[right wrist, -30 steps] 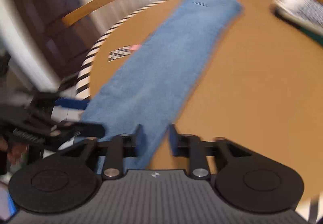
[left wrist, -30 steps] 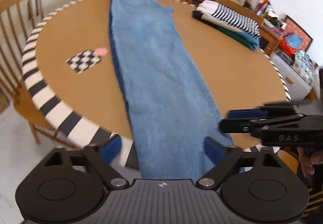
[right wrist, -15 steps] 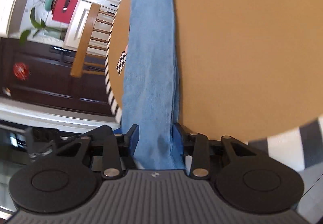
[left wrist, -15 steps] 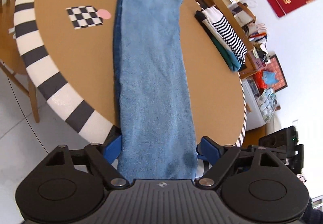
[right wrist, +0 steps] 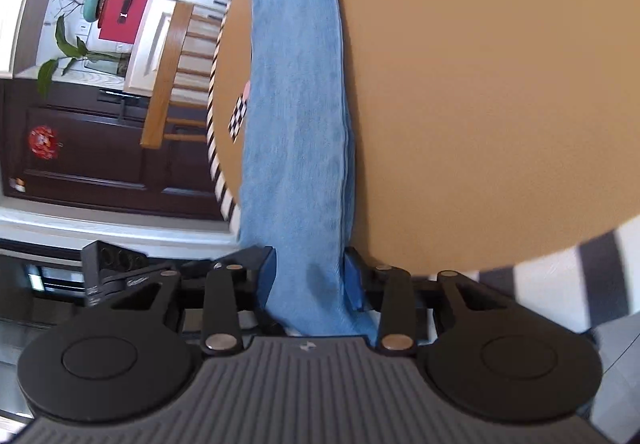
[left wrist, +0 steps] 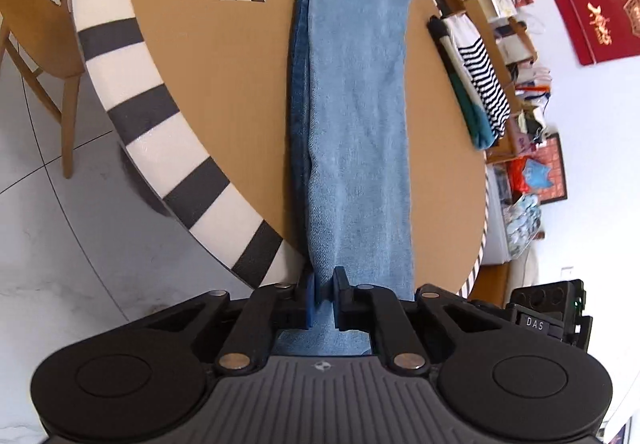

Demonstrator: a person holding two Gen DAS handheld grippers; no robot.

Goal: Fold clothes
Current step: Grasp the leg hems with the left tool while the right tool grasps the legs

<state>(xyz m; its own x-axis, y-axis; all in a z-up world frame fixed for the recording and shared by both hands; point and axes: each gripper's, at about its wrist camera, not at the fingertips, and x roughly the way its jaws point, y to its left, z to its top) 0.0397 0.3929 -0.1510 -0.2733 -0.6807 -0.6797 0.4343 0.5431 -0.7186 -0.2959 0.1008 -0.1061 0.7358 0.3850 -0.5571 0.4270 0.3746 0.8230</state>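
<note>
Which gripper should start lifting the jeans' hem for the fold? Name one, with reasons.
Left. The left gripper is shut on the hem of the jeans at the table edge; the right gripper only straddles the cloth, jaws open.

Jeans' ends running out of sight

My cameras are cropping the jeans (left wrist: pixel 356 115) at the top edge, my left gripper (left wrist: pixel 323 298) is covering their hem, and the table (right wrist: pixel 480 83) is blurring in the right view.

both wrist views face along the jeans (left wrist: pixel 356 115) from table edge (left wrist: pixel 168 147).
</note>
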